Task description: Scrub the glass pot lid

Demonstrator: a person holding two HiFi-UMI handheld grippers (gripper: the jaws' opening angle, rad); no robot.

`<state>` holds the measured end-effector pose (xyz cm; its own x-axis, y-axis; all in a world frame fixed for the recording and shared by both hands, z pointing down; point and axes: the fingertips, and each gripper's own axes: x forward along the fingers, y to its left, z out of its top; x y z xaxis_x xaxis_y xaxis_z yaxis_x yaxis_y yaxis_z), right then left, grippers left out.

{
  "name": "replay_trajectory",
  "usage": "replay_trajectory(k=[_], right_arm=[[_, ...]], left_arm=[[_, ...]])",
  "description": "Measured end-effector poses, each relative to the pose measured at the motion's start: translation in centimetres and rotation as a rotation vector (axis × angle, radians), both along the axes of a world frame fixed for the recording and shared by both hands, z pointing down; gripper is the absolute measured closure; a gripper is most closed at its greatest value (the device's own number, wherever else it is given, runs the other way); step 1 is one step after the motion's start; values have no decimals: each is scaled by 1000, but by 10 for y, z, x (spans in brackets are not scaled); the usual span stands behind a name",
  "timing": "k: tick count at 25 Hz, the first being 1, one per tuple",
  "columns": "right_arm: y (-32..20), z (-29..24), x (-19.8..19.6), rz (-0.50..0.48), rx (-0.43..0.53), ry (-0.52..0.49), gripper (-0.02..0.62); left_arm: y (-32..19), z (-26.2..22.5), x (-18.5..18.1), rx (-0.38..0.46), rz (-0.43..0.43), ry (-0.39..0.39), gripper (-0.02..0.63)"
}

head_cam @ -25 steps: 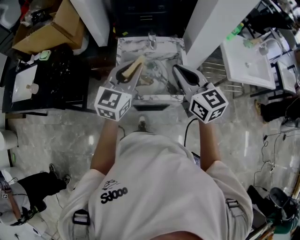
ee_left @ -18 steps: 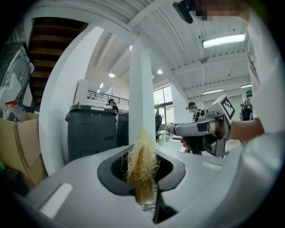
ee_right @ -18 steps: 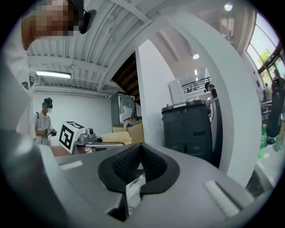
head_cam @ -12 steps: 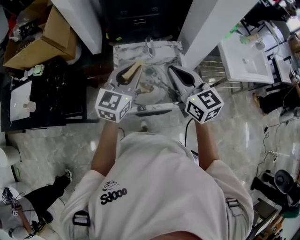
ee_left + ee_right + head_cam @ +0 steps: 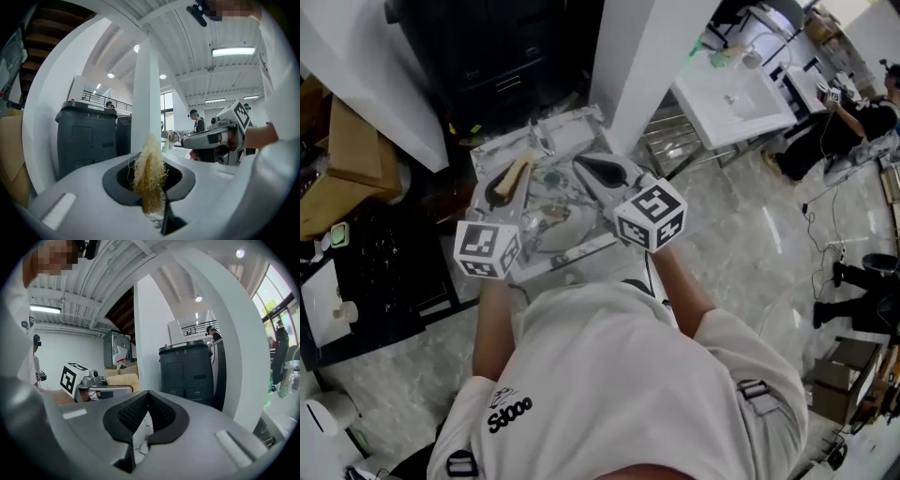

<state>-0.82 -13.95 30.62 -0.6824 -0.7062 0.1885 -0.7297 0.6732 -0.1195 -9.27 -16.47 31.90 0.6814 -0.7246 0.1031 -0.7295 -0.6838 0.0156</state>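
At left hand-held gripper point(image 5: 150, 165), its own view shows clamped fibrous scrubber point(image 5: 149, 176).

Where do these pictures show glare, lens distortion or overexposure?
Head view: sharp, with glare patches on the glossy floor. Left gripper view: fisheye curves the white pillar at left; the ceiling lamp is overexposed; the scrubber is sharp. Right gripper view: same curving, dark corners, bright window.

The head view looks steeply down over the person's shoulders; the sink point(image 5: 577, 122) lies at 11 o'clock. Each gripper view sits close behind its jaws, facing level. The left gripper view catches the right gripper point(image 5: 197, 140) at 3 o'clock, and the right gripper view catches the left gripper point(image 5: 123, 389) at 9 o'clock. Both share the bin point(image 5: 86, 140) point(image 5: 187, 371).
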Motion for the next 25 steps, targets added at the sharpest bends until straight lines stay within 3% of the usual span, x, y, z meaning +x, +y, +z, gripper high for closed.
replay_trajectory(k=[7,25], right_arm=[[-13,-5,5,75,26,53,592],[-16,23,44,127,-87,127,592]], left_arm=[[-18,5,8,-12,52,3,545],[-25,34,58,-66,113,-1,545]])
